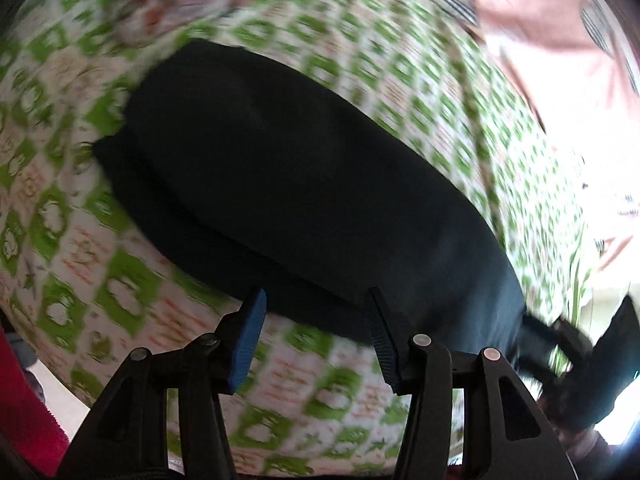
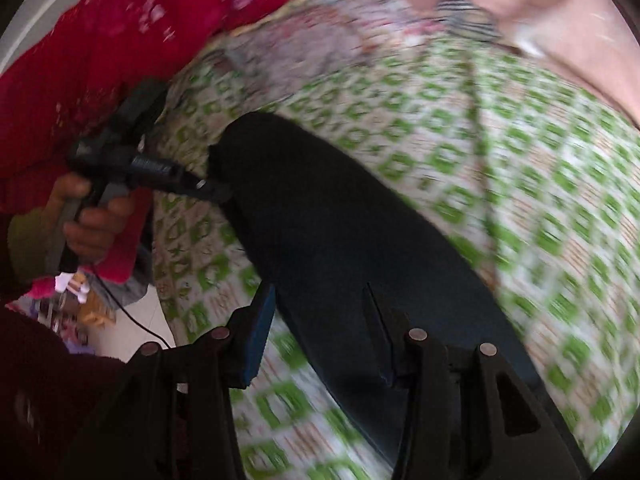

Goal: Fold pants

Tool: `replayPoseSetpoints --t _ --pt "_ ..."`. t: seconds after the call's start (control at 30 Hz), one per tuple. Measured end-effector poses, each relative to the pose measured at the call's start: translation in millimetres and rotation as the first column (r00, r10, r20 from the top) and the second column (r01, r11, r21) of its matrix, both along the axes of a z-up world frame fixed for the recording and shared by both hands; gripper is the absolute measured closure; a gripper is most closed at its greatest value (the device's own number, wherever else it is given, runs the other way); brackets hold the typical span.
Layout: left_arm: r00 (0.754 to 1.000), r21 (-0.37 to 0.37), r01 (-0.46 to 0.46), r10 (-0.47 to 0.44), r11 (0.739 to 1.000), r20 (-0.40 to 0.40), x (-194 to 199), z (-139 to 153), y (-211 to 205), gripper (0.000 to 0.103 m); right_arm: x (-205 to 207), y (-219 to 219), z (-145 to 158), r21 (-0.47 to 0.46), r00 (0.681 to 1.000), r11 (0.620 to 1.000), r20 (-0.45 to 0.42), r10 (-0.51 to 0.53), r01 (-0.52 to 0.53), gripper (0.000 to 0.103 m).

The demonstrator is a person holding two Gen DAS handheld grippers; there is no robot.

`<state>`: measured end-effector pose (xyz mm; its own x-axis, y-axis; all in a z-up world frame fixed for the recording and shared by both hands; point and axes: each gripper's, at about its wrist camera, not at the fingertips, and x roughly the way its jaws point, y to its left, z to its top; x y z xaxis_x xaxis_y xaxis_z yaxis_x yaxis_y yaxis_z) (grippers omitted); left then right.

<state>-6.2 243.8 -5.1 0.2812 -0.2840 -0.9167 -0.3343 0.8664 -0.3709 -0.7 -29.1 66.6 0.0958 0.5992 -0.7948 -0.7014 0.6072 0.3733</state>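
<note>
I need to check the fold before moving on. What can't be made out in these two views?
- Pants: left wrist view, a flat black mass; motion blur and darkness hide fold lines and layers.
- Pants' near end: right wrist view, cut off behind the right gripper.
- Left gripper: right wrist view, its tips merge with black cloth; contact unclear.
- Bedsheet: print blurred.

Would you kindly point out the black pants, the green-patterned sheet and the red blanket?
black pants [image 1: 280, 184], left wrist view, middle of the folded dark cloth.
green-patterned sheet [image 2: 520, 184], right wrist view, bare stretch beside the pants.
red blanket [image 2: 80, 60], right wrist view, fuzzy upper-left part.
</note>
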Motion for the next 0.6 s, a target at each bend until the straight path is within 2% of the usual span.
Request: replayPoseSetpoints --t 0.1,0.23,0.5,0.6 --pt "0.999 0.017 -0.052 0.052 0.999 -0.007 4.6 -5.3 24.0 0.049 0.5 34.1 -10.6 -0.024 0.999 0.999 -0.009 0.043 -0.043 0.056" --pt "0.994 -0.004 -0.114 0.114 0.994 -0.004 11.8 -10.1 45.7 0.049 -2.2 64.8 -21.1 -0.058 0.995 0.993 -0.003 0.099 -0.099 0.056" --pt "0.979 -0.008 -0.203 0.203 0.979 -0.006 27.7 -17.5 72.3 0.050 -8.9 109.1 -51.0 -0.210 0.980 0.961 0.042 0.195 -0.182 0.057" --pt "0.971 -0.019 -0.238 0.238 0.971 0.001 30.4 -20.3 80.4 0.057 -5.8 110.5 -53.0 -0.228 0.980 0.958 0.057 0.193 -0.176 0.065"
